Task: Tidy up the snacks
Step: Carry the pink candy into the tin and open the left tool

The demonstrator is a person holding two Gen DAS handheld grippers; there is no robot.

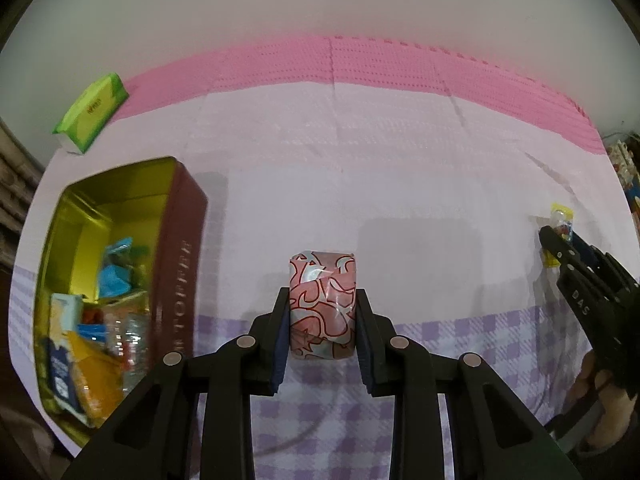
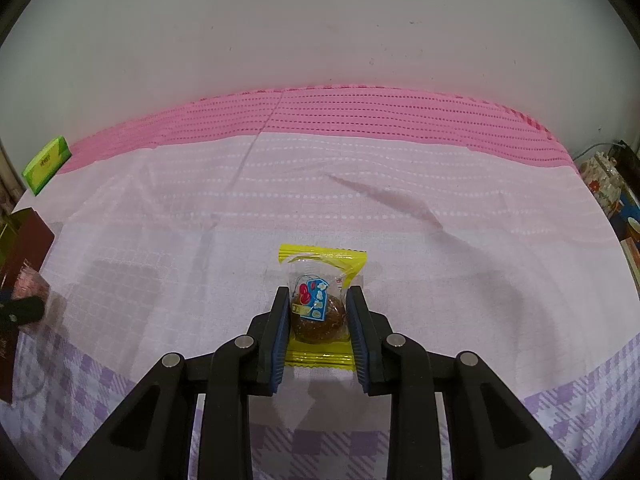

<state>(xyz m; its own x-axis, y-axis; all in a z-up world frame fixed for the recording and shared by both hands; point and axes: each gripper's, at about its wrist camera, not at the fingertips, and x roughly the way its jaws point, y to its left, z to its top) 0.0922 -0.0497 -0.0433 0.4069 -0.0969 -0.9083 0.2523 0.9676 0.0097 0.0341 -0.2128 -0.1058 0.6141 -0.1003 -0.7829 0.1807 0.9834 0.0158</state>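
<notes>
**Inspector:** Left wrist view first. What does the left gripper (image 1: 322, 322) hold?

**Assistant:** A pink-and-silver wrapped snack (image 1: 322, 304), clamped between the two jaws, whose pads press its left and right sides. It appears to sit low over the cloth-covered bench (image 1: 400, 200); I cannot tell whether it touches the cloth.

**Inspector:** And the destination?

**Assistant:** In my judgement, the open tin (image 1: 176, 240), standing just to the left. Its gold interior already holds several packets, blue, orange and clear, which suggests it is the collecting place. A side grip suits this, as it leaves the underside free for lowering in.

**Inspector:** Anything else there?

**Assistant:** A green packet (image 1: 92, 114) lies well apart at the far left, near the pink strip. The right gripper (image 1: 560, 248) enters at the right edge, over a small yellow item.

**Inspector:** Right wrist view.

**Assistant:** The jaws of the right gripper (image 2: 318, 314) bracket a yellow-edged clear packet (image 2: 320, 300) with a brown round cake inside. The pads sit against the packet's sides. The packet appears to lie flat on the bench (image 2: 440, 220), so I judge the grip closed on it but the lift not begun.

**Inspector:** Risk?

**Assistant:** The film may slip or crumple; the pads straddle the cake itself, which probably gives firmer purchase. The tin (image 2: 24, 240) shows only at the far left edge, so this hand has the longer carry.
</notes>
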